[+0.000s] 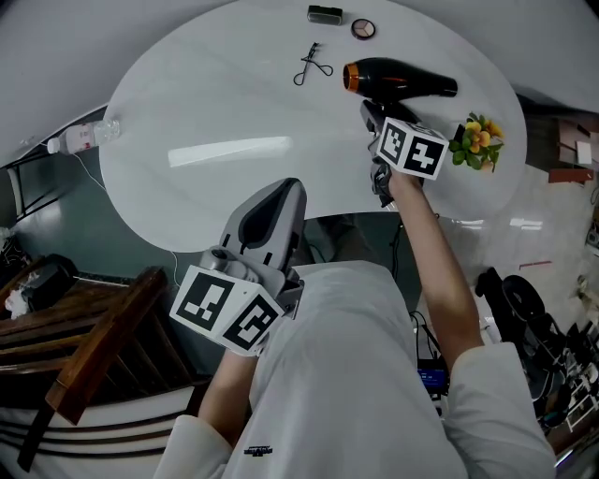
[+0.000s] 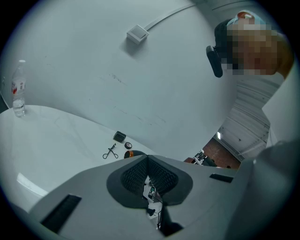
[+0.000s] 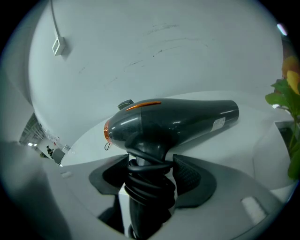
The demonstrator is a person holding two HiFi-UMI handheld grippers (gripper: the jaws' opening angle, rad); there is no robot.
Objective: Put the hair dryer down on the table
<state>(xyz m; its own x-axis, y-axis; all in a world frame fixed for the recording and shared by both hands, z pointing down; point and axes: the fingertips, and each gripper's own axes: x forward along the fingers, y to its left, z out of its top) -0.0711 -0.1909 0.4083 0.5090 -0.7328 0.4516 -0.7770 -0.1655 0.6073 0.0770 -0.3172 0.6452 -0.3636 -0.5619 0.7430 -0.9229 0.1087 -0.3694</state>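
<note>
A black hair dryer (image 1: 402, 79) with an orange ring at its nozzle lies on its side on the white round table (image 1: 215, 150), far right of centre. In the right gripper view its barrel (image 3: 178, 119) runs across, and its handle (image 3: 147, 206), wrapped in black cord, points back between the jaws. My right gripper (image 1: 372, 114) stands open around that handle, its pads (image 3: 190, 176) close beside the cord wrap. My left gripper (image 1: 281, 192) hangs shut near the table's front edge, empty, with the dryer's orange nozzle (image 2: 133, 153) just showing beyond its tips (image 2: 147, 161).
An eyelash curler (image 1: 314, 64), a round compact (image 1: 363, 29) and a small black box (image 1: 325, 14) lie at the table's far side. Yellow flowers (image 1: 479, 140) sit right of the dryer. A water bottle (image 1: 84, 137) lies at the left rim. A wooden chair (image 1: 103, 346) stands lower left.
</note>
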